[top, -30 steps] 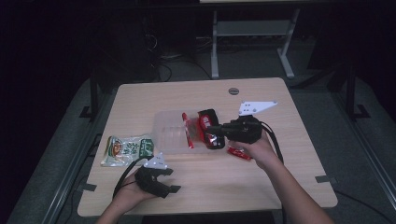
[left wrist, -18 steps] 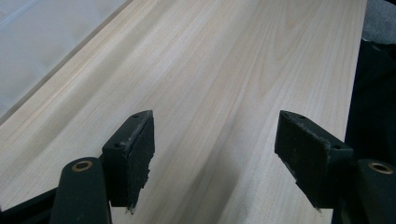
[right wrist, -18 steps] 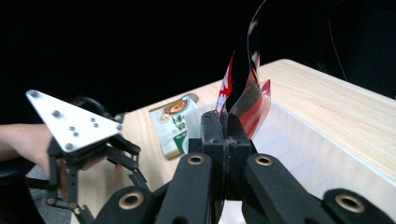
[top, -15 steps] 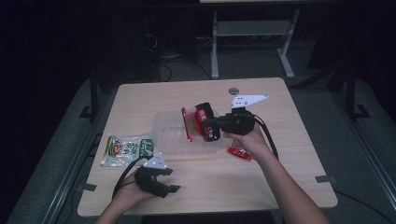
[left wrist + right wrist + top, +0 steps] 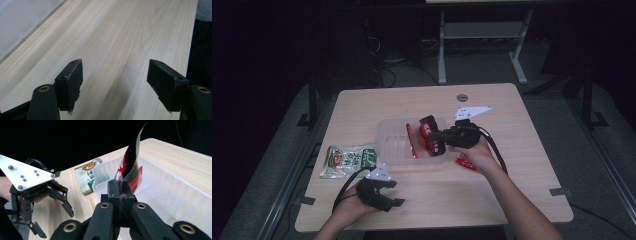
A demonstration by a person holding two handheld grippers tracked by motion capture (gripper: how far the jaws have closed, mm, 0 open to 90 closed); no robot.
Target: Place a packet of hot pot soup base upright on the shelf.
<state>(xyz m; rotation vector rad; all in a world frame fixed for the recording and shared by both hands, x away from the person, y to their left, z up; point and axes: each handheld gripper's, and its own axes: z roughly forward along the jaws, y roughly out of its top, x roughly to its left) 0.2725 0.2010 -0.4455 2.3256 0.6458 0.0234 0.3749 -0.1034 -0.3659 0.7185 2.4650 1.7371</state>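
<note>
Right tool (image 5: 120, 192) is clamped shut on a red packet (image 5: 128, 168), held over the clear tray (image 5: 394, 145) at frame centre; release remains. Left tool (image 5: 384, 195) rests wide open and empty on the surface (image 5: 492, 200), lower left. One packet (image 5: 413, 140) is binned; the green packet (image 5: 347, 160) and a red one (image 5: 465, 162) remain outside.

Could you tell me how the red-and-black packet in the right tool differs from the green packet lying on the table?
The red-and-black packet is pinched upright in the shut right tool over the clear tray; the green packet lies flat on the table, left of the tray. The red-and-black packet curls at its top; the green packet looks flat. No tool touches the green packet; the open left tool sits near it. Both look like glossy printed snack wrappers.
</note>
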